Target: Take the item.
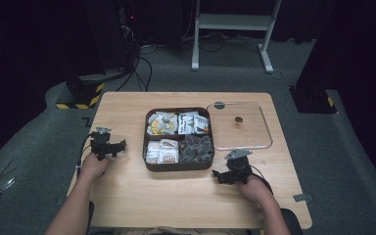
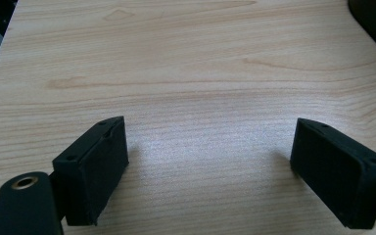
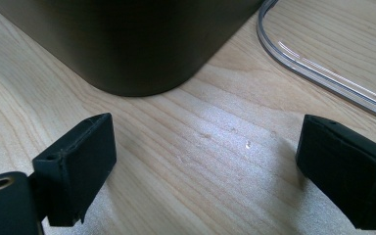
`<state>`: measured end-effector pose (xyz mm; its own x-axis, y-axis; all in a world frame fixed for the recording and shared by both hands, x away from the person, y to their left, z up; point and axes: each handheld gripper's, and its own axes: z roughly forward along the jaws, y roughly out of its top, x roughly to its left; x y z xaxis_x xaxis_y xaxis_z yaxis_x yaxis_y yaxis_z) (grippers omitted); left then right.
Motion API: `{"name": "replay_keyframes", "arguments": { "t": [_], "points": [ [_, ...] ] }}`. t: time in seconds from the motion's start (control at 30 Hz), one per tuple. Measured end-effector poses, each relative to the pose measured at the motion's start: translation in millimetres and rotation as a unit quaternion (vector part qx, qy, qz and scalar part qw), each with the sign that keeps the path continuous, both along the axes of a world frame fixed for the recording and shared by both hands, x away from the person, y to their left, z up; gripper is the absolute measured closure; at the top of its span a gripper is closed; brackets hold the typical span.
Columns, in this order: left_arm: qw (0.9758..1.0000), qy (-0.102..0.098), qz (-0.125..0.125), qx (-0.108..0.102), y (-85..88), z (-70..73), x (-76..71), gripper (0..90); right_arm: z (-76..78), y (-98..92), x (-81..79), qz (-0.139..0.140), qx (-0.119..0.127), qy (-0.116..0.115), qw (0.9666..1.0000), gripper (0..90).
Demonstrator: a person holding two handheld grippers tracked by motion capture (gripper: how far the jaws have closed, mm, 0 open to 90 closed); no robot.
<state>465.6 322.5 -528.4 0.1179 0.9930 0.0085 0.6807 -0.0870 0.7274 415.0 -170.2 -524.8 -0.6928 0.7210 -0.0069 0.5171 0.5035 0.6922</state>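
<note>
While the brown snack box is seen from above between the left gripper and right gripper, both held apart and empty, its corner lies just ahead of the right jaws beside the clear lid, so an approach is judged in hand, with a reach to the lid called for.

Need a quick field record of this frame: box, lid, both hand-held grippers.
box: brown snack box, four compartments, all filled, uncovered
lid: clear lid flat on the table, right of the box, beside it
left hand-held gripper: left of the box, jaws open, nothing between them, bare wood ahead
right hand-held gripper: near the box's front right corner, jaws open, nothing between them
contact: neither gripper touches box or lid
</note>
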Motion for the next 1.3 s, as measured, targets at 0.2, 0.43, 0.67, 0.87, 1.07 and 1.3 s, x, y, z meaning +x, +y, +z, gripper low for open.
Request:
{"name": "replay_keyframes", "arguments": {
  "t": [0.2,0.43,0.67,0.87,1.07,1.3],
  "points": [
    [1.0,0.0,0.006,-0.002,0.0,-0.1,0.1,13.9,0.0,-0.1,-0.1,0.0,0.0,0.0,1.0,7.8],
    [0.9999,0.001,0.012,-0.001,0.3,-0.2,0.4,12.7,0.0,0.0,-0.2,0.0,0.0,0.0,1.0,7.8],
    [0.9998,0.004,0.018,0.001,0.4,-0.3,1.3,9.9,0.0,-0.1,0.0,0.001,0.0,-0.001,1.0,7.8],
    [0.9996,0.021,0.016,0.003,0.2,4.1,2.3,13.8,-0.1,-0.2,0.1,0.001,0.0,-0.002,1.0,7.8],
    [0.9989,0.042,0.005,0.017,-0.9,10.1,4.1,19.4,0.0,-0.2,0.0,0.001,-0.001,-0.001,1.0,7.8],
    [0.9984,0.053,-0.022,0.003,-4.0,20.4,4.8,19.0,0.0,-0.2,-0.1,0.001,-0.001,-0.001,1.0,7.8]
  ]
}}
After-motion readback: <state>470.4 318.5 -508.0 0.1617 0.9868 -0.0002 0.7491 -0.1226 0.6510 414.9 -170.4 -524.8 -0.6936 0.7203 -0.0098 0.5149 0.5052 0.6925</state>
